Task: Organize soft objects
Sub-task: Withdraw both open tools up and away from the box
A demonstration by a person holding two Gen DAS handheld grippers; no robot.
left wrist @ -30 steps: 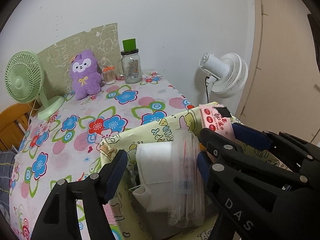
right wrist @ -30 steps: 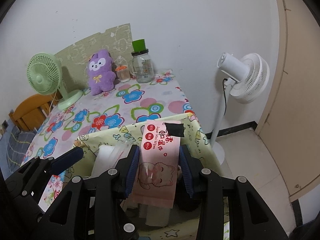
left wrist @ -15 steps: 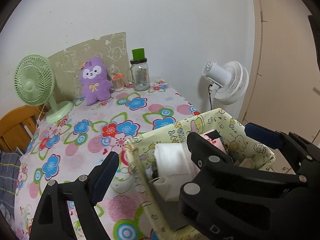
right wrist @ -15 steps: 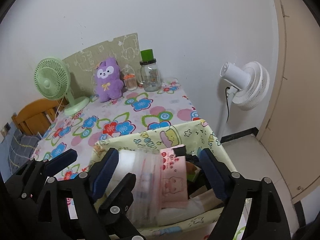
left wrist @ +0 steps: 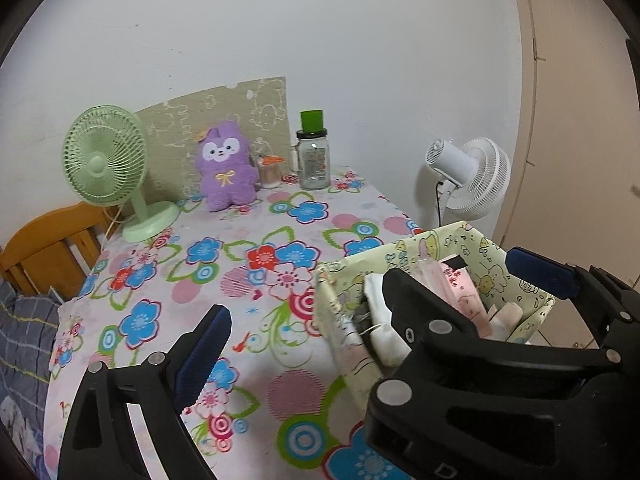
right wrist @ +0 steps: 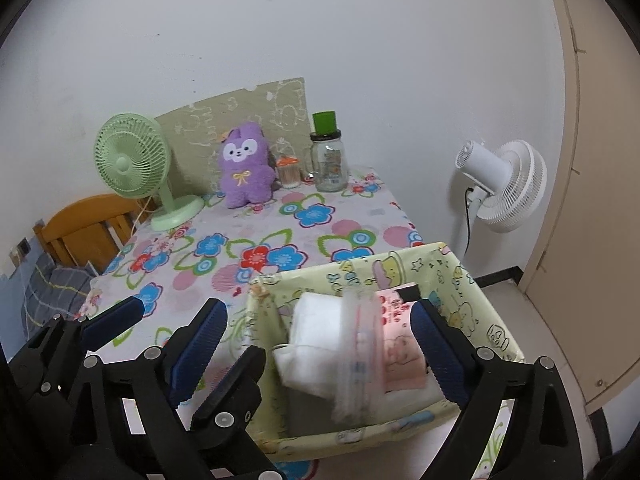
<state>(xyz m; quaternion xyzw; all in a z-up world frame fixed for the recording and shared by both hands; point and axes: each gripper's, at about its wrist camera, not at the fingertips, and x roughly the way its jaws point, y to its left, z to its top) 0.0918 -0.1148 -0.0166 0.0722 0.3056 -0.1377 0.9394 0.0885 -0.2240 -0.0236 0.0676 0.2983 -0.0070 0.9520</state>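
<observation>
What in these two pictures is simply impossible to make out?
- Bottom of the yellow cartoon-print fabric bin: hidden under its contents in the right wrist view.
- Clear plastic pouch: motion-blurred, print unreadable.
- Pink wet-wipes pack: partly behind the right gripper finger in the left wrist view.
- Label on the green-capped glass jar: too small.
- Orange wooden chair: cut off by the table.

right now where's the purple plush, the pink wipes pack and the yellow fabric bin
purple plush [right wrist: 245, 174]: right wrist view, on its belly near the yellow bow
pink wipes pack [right wrist: 400, 354]: right wrist view, on the printed front
yellow fabric bin [right wrist: 476, 308]: right wrist view, on the right inner wall
</observation>
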